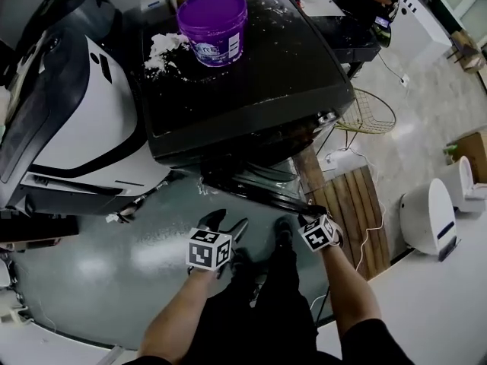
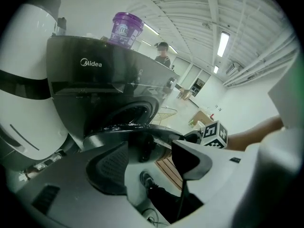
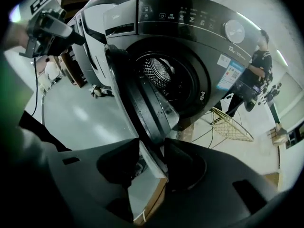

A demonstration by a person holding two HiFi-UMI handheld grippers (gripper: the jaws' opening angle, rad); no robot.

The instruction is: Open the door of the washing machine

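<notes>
Door [image 3: 142,103] (round, dark grey, thick plastic rim) of the dark grey front-loading washing machine [image 1: 251,90] stands swung out from the front. The perforated steel drum [image 3: 161,72] is exposed behind it.

My right claw [image 3: 152,158] points steeply down and is clamped on the door's outer rim. The rim runs straight between the two black pads, and both pads press on it. From the head view the same claw [image 1: 304,217] sits at the door's free edge, low in front of the machine.

My left claw [image 2: 149,153] has its jaws well apart with nothing gripped. It hangs just beside the door's edge without touching it. Between the jaws I see only the door's underside and a black shoe [image 2: 148,180] on the glossy grey-green floor [image 1: 114,265].

On the machine's flat top: a purple plastic tub [image 1: 213,25] with a label, upright near the back. A patch of white powder [image 1: 163,52] lies just left of it.

A white-and-black curved appliance [image 1: 76,112] stands against the machine's left side. A gold wire basket [image 1: 369,112] stands on the floor to its right (not touching, as far as I can tell).
</notes>
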